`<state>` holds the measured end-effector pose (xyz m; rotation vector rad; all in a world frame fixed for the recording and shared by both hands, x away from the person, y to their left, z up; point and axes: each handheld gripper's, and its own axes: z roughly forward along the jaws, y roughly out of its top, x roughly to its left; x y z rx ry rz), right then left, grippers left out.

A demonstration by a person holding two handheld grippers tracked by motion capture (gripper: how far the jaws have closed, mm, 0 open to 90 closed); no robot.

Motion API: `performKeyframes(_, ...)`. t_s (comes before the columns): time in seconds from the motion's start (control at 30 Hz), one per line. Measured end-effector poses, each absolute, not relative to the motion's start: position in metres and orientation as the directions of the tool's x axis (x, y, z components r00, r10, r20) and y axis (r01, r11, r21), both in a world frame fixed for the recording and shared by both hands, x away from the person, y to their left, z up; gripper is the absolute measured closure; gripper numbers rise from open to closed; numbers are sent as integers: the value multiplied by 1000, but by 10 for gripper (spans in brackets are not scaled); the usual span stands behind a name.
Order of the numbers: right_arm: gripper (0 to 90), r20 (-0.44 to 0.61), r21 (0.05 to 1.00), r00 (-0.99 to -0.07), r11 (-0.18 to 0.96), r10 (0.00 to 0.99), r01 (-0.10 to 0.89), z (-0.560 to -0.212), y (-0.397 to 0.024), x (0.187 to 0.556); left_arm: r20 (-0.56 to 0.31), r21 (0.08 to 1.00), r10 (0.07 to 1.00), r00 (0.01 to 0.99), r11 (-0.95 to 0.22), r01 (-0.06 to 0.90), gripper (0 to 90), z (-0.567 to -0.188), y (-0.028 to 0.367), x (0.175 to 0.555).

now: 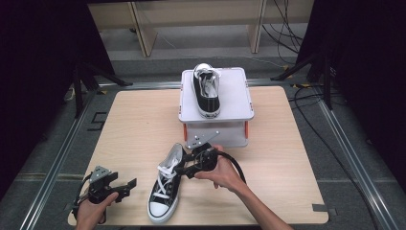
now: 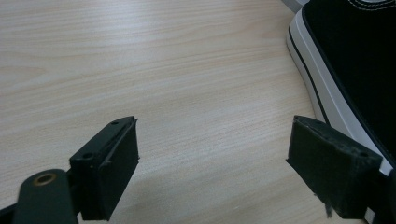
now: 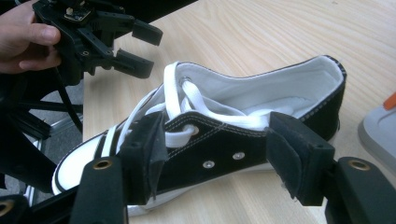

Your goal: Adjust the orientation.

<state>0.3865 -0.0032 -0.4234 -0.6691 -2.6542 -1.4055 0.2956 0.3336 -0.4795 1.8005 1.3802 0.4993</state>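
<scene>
A black low-top sneaker (image 1: pixel 165 191) with white laces and a white toe cap lies on the wooden table (image 1: pixel 282 158), toe towards the front edge. My right gripper (image 1: pixel 184 170) is at its right side by the lacing, jaws open. In the right gripper view the right gripper (image 3: pixel 217 154) has its pads apart, level with the sneaker's (image 3: pixel 261 98) black side and eyelets. My left gripper (image 1: pixel 128 188) rests open to the left of the shoe; between its jaws (image 2: pixel 212 158) is bare wood, with the sneaker's sole (image 2: pixel 322 88) just to the right. A second matching sneaker (image 1: pixel 207 93) stands on a grey box (image 1: pixel 237 96).
The grey box with orange side clips stands at the back middle of the table, just behind my right hand; its corner (image 3: pixel 378 130) is close to the shoe's heel. Dark stands and cables surround the table. My left gripper (image 3: pixel 140 46) appears beyond the shoe's toe.
</scene>
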Motion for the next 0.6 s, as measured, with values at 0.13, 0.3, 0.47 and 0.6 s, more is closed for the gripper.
performKeyframes(0.13, 368, 248, 779, -909, 489, 335, 393, -426, 3, 388, -157, 784, 931, 329, -85, 615, 156, -479, 332, 295)
performKeyframes(0.3, 342, 250, 778, -914, 496, 319, 386, -432, 18, 390, -145, 783, 933, 330, -95, 614, 155, -479, 333, 295)
performKeyframes(0.47, 372, 236, 774, -920, 512, 314, 373, -436, 19, 390, -150, 783, 930, 336, -96, 615, 155, -479, 333, 294)
performKeyframes(0.6, 529, 144, 781, -937, 545, 318, 305, -434, 14, 389, -149, 782, 931, 334, -95, 616, 156, -479, 332, 294)
